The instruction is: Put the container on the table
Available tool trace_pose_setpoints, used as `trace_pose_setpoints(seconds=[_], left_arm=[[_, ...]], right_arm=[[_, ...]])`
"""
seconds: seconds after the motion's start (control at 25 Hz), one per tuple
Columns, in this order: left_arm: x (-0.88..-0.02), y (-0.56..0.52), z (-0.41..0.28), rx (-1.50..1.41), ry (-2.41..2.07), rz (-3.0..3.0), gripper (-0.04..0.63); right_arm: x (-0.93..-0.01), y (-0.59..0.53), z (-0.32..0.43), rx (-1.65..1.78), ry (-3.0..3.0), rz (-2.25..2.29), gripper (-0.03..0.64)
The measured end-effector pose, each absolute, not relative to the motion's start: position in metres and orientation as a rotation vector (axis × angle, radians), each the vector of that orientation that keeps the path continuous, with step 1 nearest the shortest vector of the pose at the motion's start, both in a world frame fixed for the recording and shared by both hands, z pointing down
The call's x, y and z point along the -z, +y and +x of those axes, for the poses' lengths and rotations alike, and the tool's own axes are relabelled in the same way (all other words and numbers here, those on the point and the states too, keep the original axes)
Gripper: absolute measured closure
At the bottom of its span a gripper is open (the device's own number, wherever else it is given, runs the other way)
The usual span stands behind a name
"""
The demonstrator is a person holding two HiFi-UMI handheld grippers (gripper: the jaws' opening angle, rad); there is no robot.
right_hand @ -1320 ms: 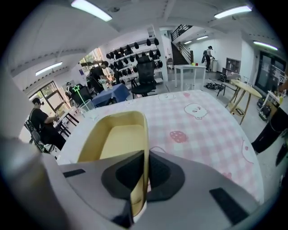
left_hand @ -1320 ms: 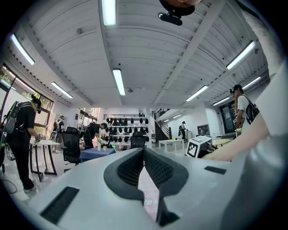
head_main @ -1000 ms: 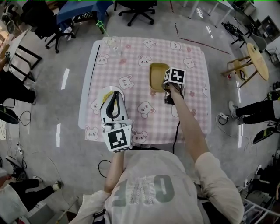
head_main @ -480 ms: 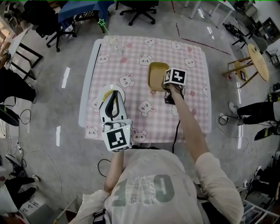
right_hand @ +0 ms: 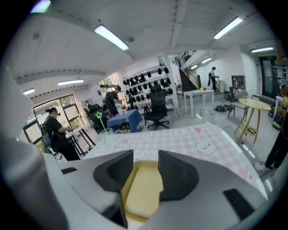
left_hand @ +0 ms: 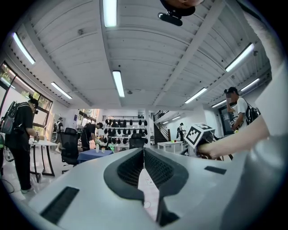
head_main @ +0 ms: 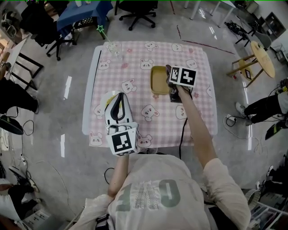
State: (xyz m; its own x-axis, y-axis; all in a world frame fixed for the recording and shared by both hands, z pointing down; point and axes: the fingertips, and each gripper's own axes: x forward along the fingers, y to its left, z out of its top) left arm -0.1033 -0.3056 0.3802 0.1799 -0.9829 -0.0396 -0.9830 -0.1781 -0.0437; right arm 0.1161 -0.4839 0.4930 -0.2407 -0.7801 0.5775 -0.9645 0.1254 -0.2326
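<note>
The shallow yellow container lies flat on the pink bunny-print table, right of centre. My right gripper hangs just above its right side, tilted down. In the right gripper view its jaws are opening and stand wide apart. The container shows below the gap, untouched by the pads. My left gripper hovers level over the near-left part of the table. Its jaw tips meet with nothing between them.
A white plate with something yellow on it sits under the left gripper. A clear glass stands at the far left corner. Office chairs, a blue-covered desk and a round wooden table ring the table.
The right gripper has let go of the container and risen off it, jaws now wide. The container stays on the table. The left gripper has kept still.
</note>
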Motion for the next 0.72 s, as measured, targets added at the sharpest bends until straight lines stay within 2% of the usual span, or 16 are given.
trace_pose_setpoints(seconds=[0.2,0.36,0.52,0.72], left_arm=[[-0.367,-0.307,-0.094,-0.035,1.926,-2.359,0.565],[-0.359,-0.305,-0.085,-0.051,1.898,-2.35,0.565],[-0.355,-0.305,-0.076,-0.081,1.852,-2.368,0.565],[-0.355,-0.305,-0.072,-0.089,1.83,-2.381,0.565]], right_arm=[[-0.397,-0.447,0.105,-0.53,-2.467,1.749,0.439],[-0.349,-0.396,0.102,-0.267,-2.579,1.885,0.535],[-0.348,-0.351,0.095,-0.162,-2.577,1.936,0.574],[-0.38,-0.314,0.093,-0.168,-2.494,1.934,0.584]])
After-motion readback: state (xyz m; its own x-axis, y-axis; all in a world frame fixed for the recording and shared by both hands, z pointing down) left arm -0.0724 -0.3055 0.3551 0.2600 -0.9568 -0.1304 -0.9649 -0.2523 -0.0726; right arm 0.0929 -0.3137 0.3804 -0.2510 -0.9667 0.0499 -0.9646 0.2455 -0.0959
